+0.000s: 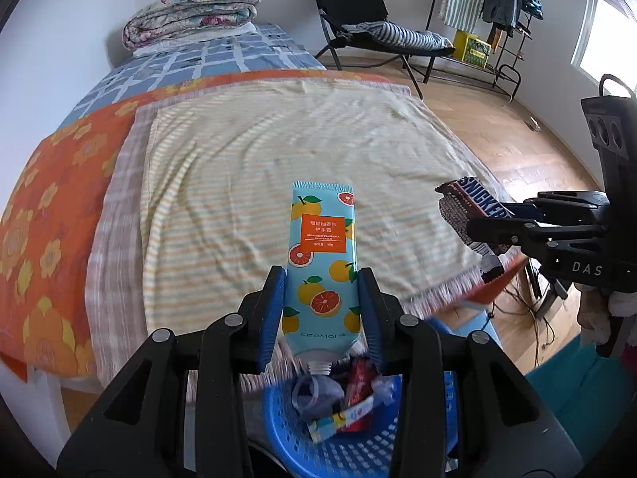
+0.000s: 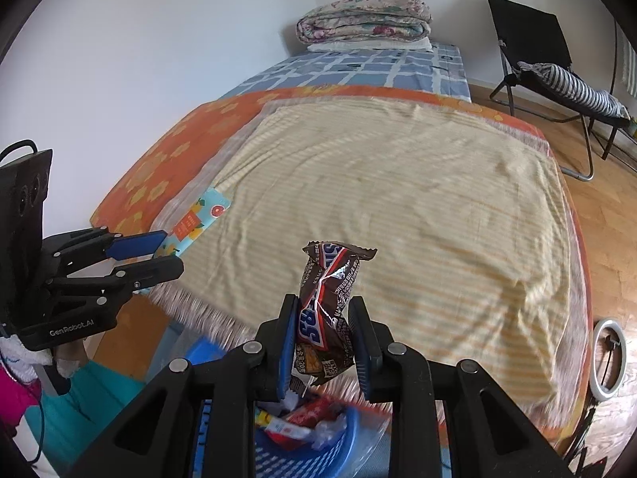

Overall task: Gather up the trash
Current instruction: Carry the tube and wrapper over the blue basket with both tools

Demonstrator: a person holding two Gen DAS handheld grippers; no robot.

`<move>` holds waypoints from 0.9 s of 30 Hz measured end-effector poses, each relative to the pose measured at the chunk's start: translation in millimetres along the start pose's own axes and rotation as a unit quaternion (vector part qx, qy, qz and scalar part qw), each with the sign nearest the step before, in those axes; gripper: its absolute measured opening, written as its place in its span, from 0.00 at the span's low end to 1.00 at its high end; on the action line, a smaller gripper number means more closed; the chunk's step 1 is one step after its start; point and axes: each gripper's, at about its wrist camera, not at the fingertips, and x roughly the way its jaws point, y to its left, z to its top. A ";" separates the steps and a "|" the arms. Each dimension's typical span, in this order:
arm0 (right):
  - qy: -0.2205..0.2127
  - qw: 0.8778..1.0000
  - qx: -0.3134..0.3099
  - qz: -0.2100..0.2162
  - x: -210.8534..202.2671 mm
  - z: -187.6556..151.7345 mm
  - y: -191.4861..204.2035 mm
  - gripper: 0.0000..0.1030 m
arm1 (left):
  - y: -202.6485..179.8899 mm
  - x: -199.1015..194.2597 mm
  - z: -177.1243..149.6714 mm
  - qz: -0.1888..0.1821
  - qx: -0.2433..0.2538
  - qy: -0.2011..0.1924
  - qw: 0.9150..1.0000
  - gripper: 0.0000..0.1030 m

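Jaws first: my left gripper (image 1: 320, 310) is clamped on the hand-cream tube (image 1: 323, 263), blue pads on both sides, cap end down. My right gripper (image 2: 323, 334) is pinched nearly closed on a crumpled Snickers wrapper (image 2: 328, 310), which sticks up btwn the pads. Both items hang over the blue basket (image 1: 358, 454) at the foot of the bed (image 1: 258, 151); the basket holds other trash, incl. a red wrapper (image 1: 358, 386).
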 end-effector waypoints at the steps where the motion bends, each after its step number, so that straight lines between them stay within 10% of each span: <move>1: 0.002 1.000 0.001 0.002 -1.2 -6.6 1.8 0.25 | -0.3 -0.6 -4.8 -0.002 -0.001 0.003 1.000 0.36; 27: 0.078 0.997 -0.019 0.014 18.0 -105.7 34.8 0.26 | -8.8 17.6 -107.8 -0.020 -0.010 0.084 0.996 0.36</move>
